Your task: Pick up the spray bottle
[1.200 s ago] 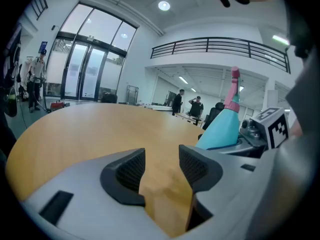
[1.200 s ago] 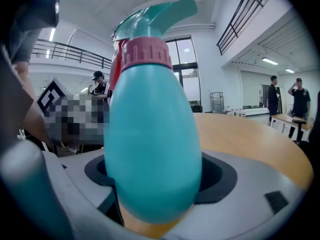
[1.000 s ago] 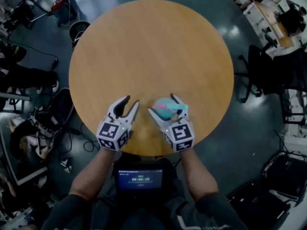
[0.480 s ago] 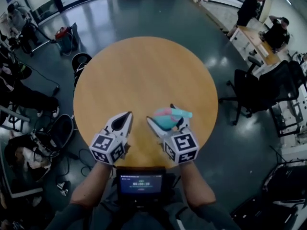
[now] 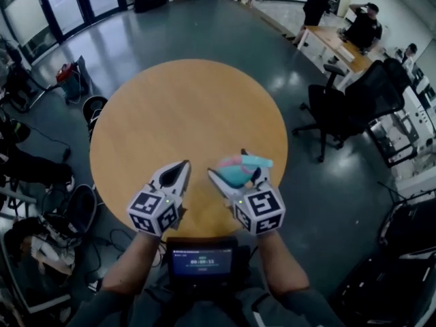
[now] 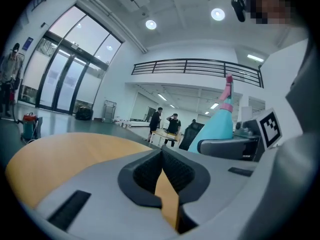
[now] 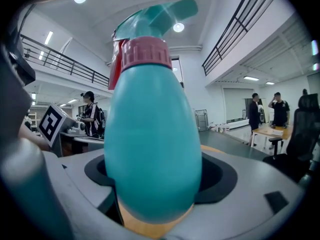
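Right gripper (image 5: pixel 230 165) clamped on spray bottle (image 7: pixel 152 149) belly, bottle upright, held off the table (image 5: pixel 184 107); left gripper (image 5: pixel 182 163) clenched, empty. I reckon light, smooth tapering plastic, could slip; mid-body hold looks right

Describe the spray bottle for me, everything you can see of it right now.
The spray bottle has a teal, egg-shaped body of smooth plastic, a pink collar, a teal spray head and a red trigger. It is held upright, clamped at its lower body between the right gripper's jaws, over the round wooden table's near edge.
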### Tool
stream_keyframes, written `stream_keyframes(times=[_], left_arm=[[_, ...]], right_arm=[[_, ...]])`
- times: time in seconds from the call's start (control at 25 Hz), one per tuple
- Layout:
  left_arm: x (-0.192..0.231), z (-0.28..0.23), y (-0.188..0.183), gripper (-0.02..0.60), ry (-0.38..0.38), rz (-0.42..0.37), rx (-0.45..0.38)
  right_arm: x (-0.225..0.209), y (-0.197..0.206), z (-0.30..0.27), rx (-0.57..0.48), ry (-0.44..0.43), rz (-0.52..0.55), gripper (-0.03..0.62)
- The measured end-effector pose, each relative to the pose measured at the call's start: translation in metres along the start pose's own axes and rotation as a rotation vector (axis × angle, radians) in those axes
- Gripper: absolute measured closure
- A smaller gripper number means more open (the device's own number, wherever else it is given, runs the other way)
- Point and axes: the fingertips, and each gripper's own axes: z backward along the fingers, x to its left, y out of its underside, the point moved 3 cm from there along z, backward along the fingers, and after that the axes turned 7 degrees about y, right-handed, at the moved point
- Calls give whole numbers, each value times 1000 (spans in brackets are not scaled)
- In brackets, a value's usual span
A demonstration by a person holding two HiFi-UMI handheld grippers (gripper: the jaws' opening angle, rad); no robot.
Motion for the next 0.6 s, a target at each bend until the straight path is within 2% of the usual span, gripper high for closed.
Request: stream_keyframes(times=[0.08,0.24,0.44,0.6], left_arm=[[-17,-14,2,581,48,-13,15],[-62,-45,-5,581,180,-101,46],[-145,-92,15,581,434,-120,96],[-205,-128,30,581,599,-136,131]], right_arm=[[-14,2,23,-7,56,-9,155],[-44,2,65,-16,198,-27,155],[-93,26,151,-14,442,-62,155],[-127,46,217,-17,623,-95,155]])
